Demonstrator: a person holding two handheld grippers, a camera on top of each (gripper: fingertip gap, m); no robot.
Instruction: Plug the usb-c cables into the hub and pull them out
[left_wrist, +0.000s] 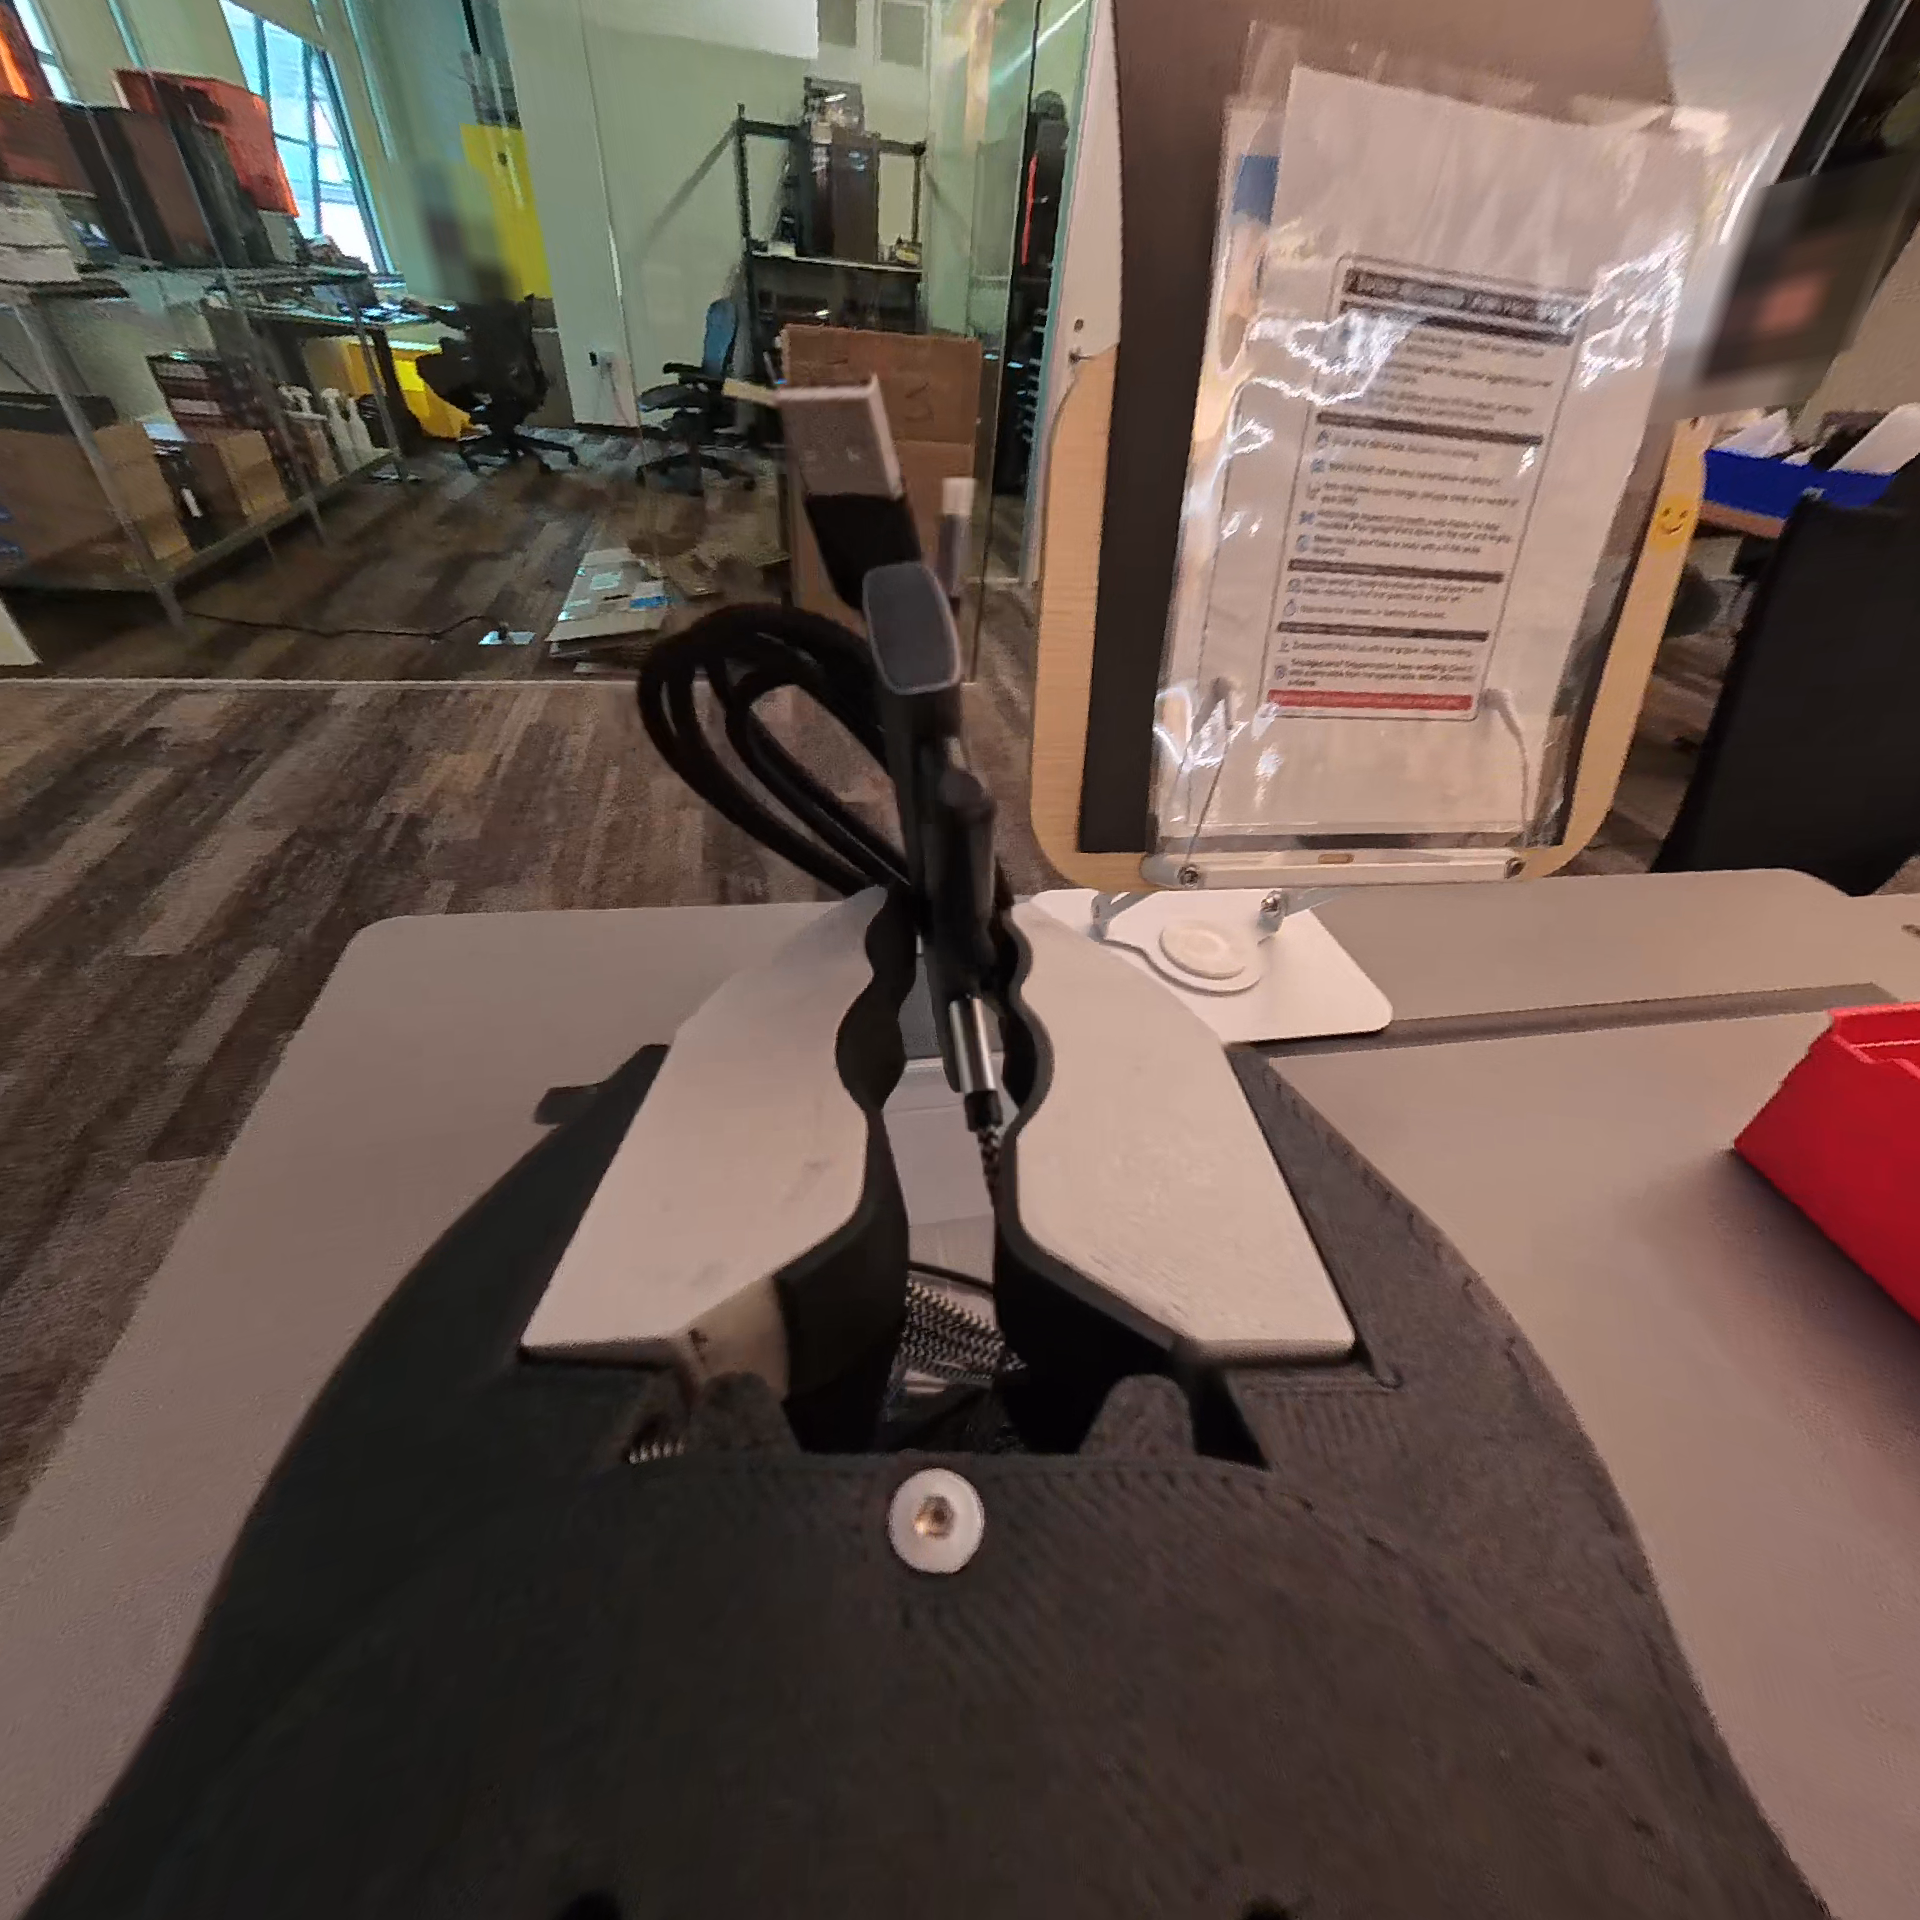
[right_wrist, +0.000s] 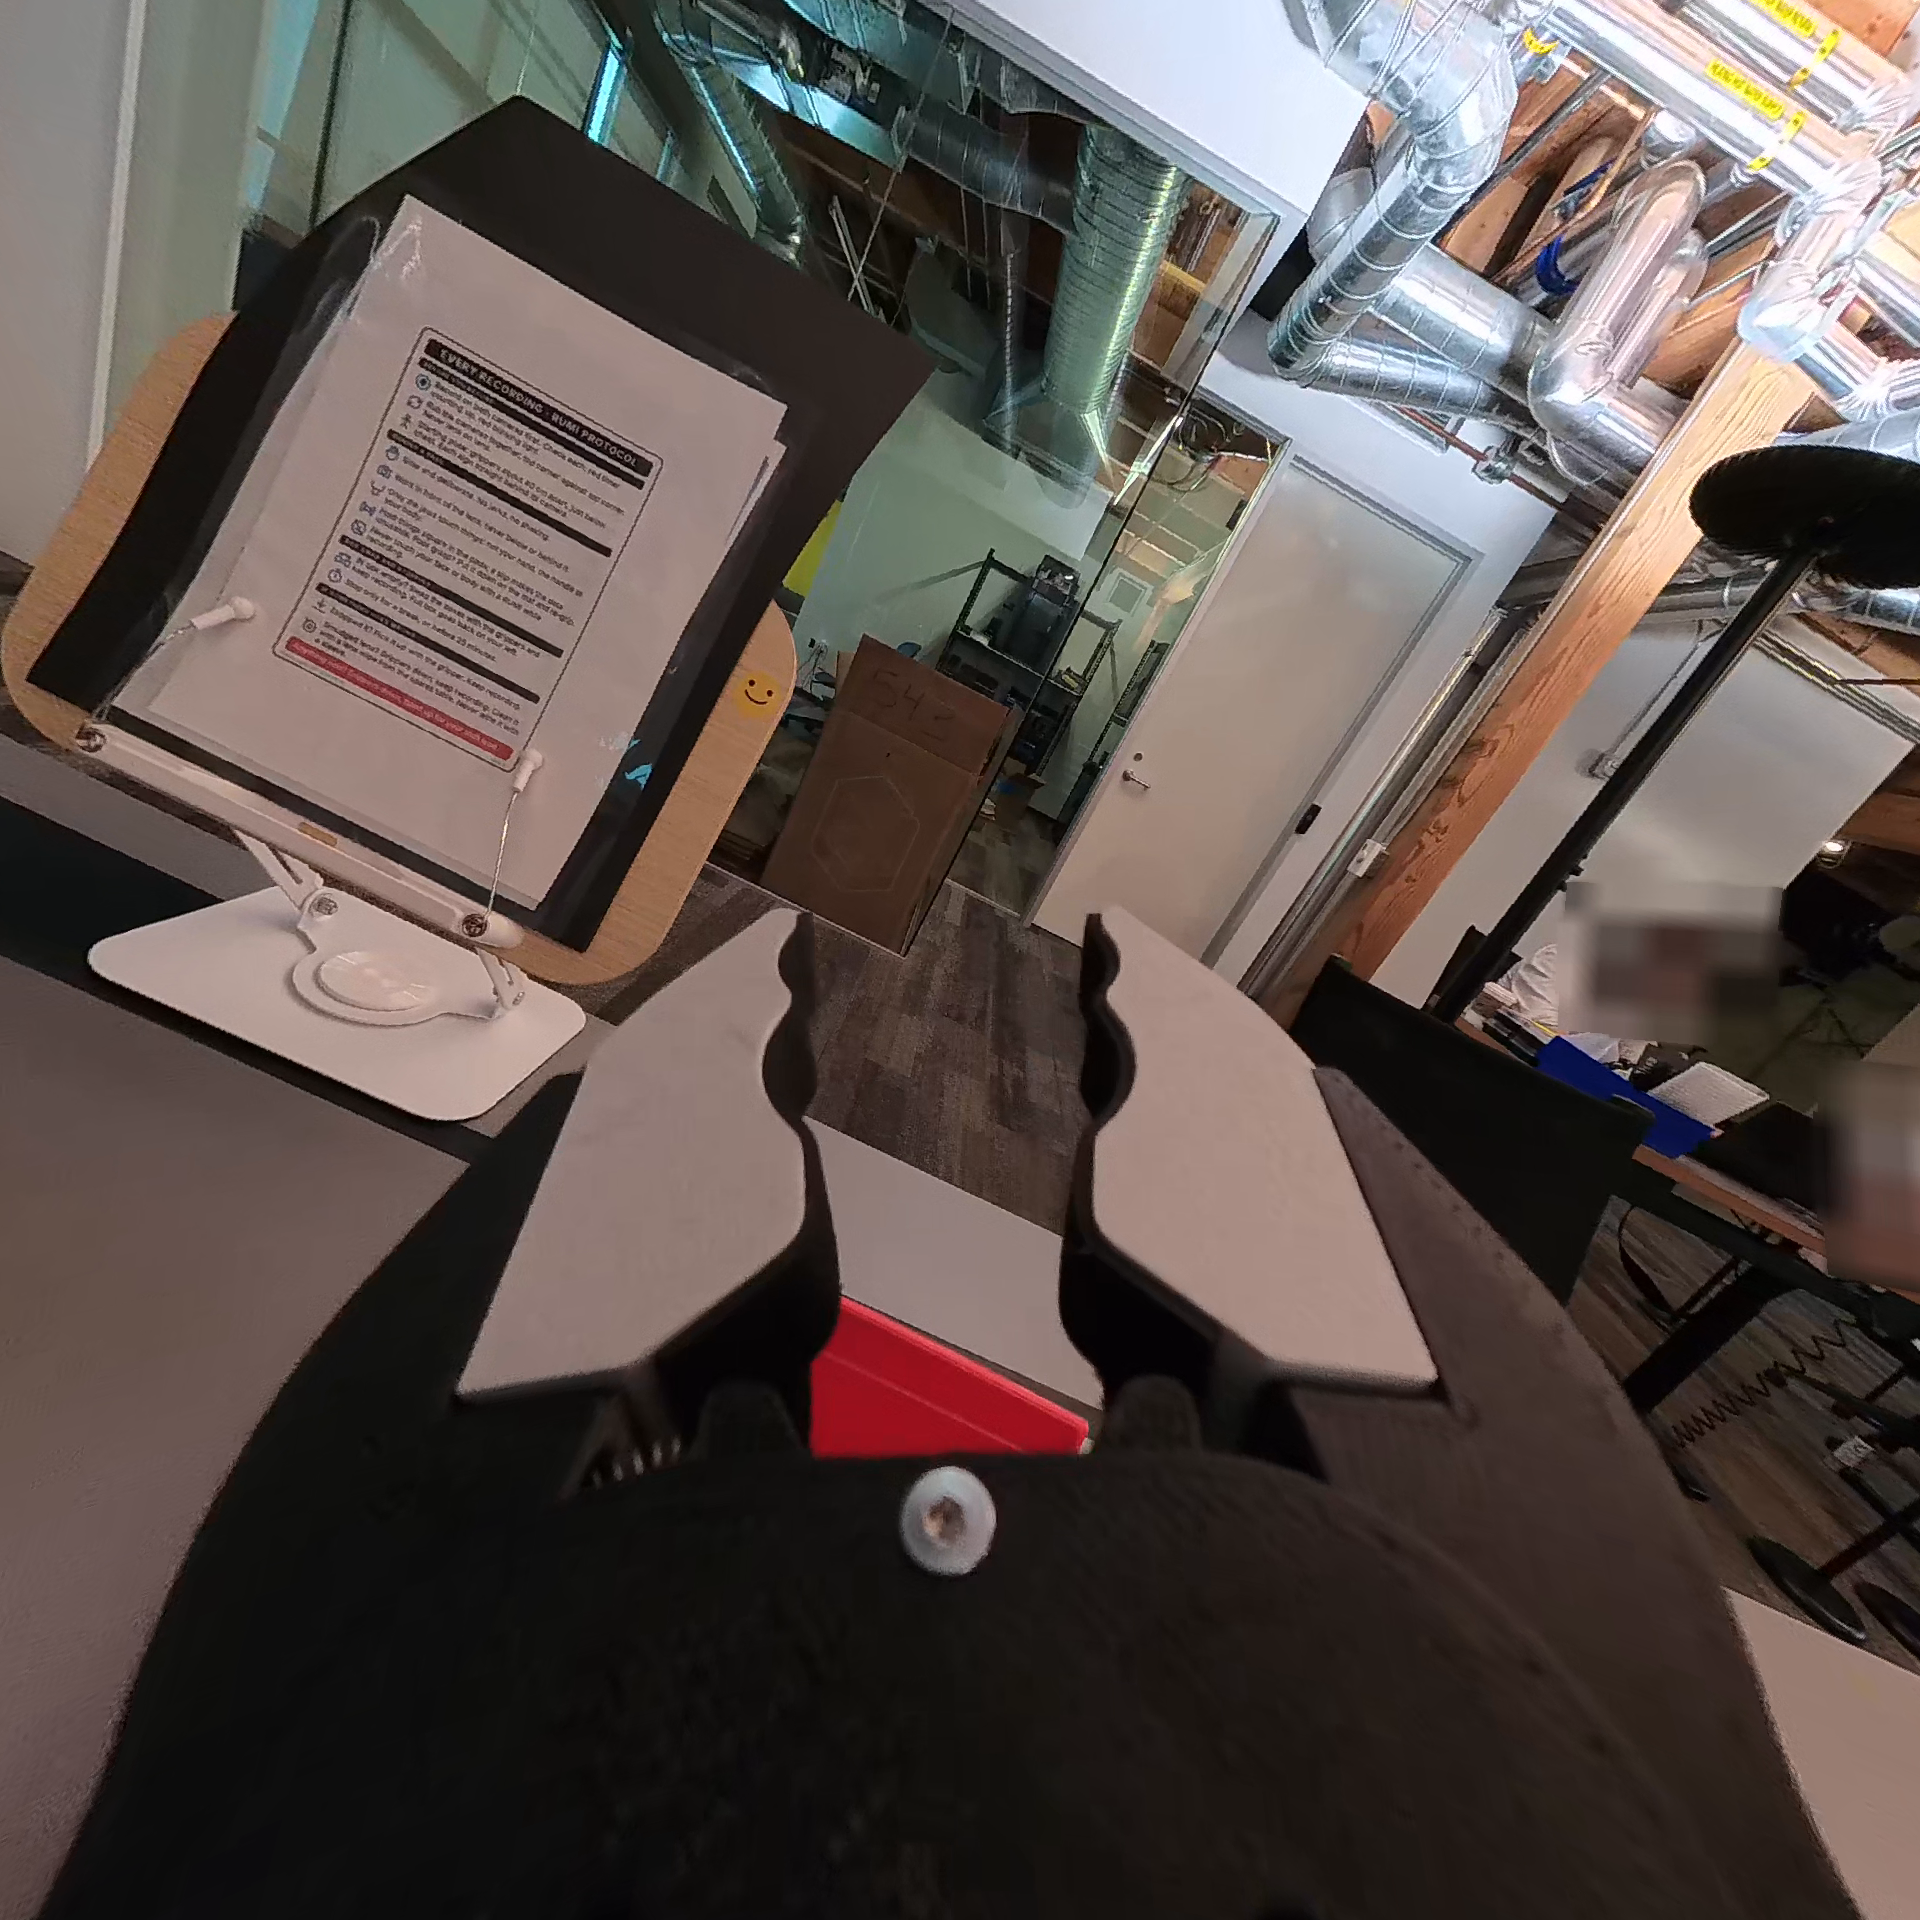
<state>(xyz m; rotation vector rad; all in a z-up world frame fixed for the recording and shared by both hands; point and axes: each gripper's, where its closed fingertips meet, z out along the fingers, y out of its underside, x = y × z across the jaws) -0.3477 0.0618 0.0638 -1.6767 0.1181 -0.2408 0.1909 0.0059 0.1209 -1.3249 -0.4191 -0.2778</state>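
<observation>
Two grippers work here. Our left gripper (left_wrist: 943, 1029) is nearly closed on a slim dark-grey metal hub (left_wrist: 914, 665) standing upright between its wavy black rubber pads (left_wrist: 871, 1039), with a looped black braided cable (left_wrist: 727, 717) behind and a silver-collared plug (left_wrist: 971, 1060) seated low. We judge the hub light, rigid and slick; cables limp, best held by their stiff collars. Our right gripper (right_wrist: 940, 1049) hangs half open and empty above a red plastic bin (right_wrist: 914, 1392).

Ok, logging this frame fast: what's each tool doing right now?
Left tool: closed on the hub, with a cable plugged in.
Right tool: open, holding nothing.
</observation>
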